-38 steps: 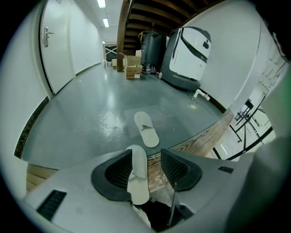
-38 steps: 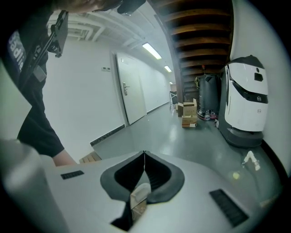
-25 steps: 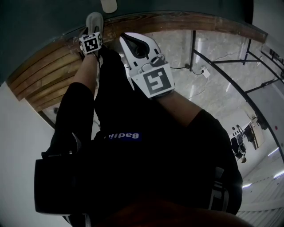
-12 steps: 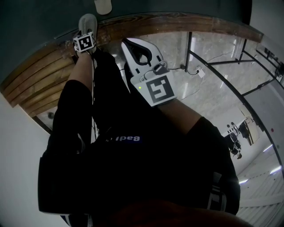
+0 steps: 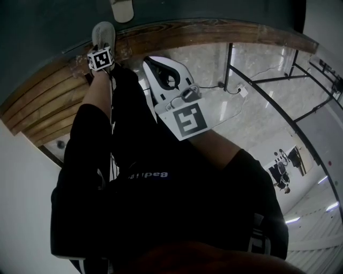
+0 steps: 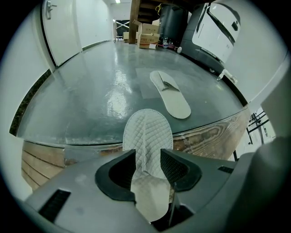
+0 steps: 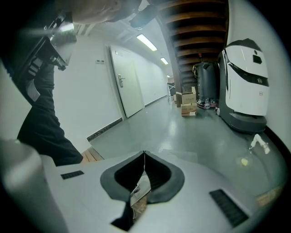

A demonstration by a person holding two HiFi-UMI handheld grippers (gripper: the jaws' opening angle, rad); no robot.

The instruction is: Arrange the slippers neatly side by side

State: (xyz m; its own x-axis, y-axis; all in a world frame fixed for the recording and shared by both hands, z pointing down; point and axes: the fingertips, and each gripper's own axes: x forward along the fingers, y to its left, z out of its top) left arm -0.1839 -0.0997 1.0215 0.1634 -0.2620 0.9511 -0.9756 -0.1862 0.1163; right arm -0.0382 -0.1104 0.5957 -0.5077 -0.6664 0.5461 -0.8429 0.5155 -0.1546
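Slipper (image 5: 103, 32) clamped in the left hand-held gripper (image 5: 102, 48), upper left of the head view, its mate (image 5: 122, 8) just above; shirt lettering (image 5: 150, 175) only part-legible. Left gripper view: the mate (image 6: 170, 93) lies centre-right on the grey platform (image 6: 91, 91); best set the held one down parallel, toes level. Right gripper view: right hand-held gripper (image 7: 144, 154) closed, empty.

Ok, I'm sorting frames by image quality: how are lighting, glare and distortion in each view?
Head view: dim, mostly dark clothing, fisheye bends the wooden edge. Left gripper view: sharp, glare on the grey floor beyond the held slipper. Right gripper view: bright ceiling lights, blurred top-left corner.
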